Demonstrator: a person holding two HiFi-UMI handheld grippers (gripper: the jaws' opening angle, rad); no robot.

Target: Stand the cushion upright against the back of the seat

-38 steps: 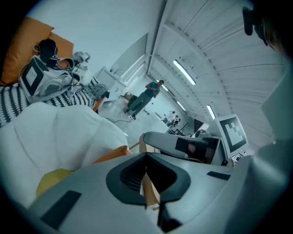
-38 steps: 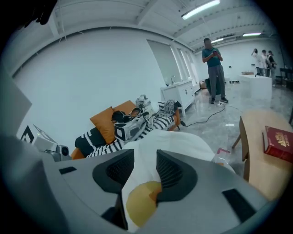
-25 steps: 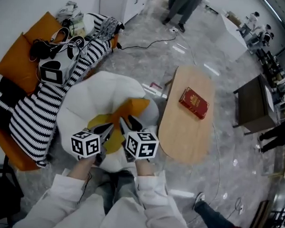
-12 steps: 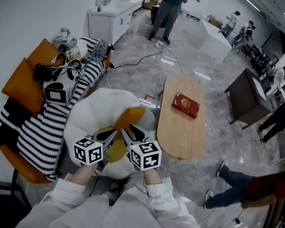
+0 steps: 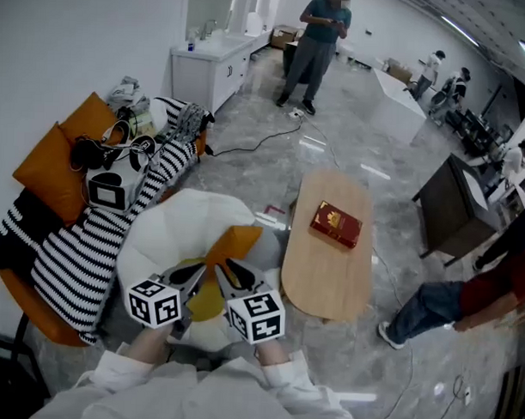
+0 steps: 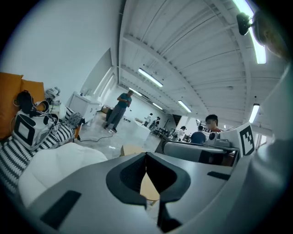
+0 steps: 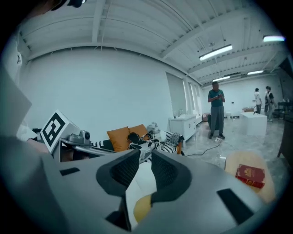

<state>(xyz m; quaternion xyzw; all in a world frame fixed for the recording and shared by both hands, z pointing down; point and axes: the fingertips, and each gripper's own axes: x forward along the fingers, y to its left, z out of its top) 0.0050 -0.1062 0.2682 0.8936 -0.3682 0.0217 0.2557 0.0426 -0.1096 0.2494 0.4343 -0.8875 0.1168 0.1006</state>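
An orange and yellow cushion lies on the near right part of a white rounded seat. Both grippers hover side by side just over the cushion's near end. My left gripper is shut with nothing in it; in the left gripper view its tips meet. My right gripper stands open and its jaws have just been closing, with nothing between them. Through their gap the right gripper view shows the white seat and the cushion's yellow edge.
An oval wooden table with a red book stands right of the seat. To the left is an orange sofa with a striped blanket and a headset. A person stands at the back; another person's legs are at the right.
Both grippers have lifted a little off the cushion, still side by side. The head view has tipped up to show more of the room. A person at the lower right has walked on.
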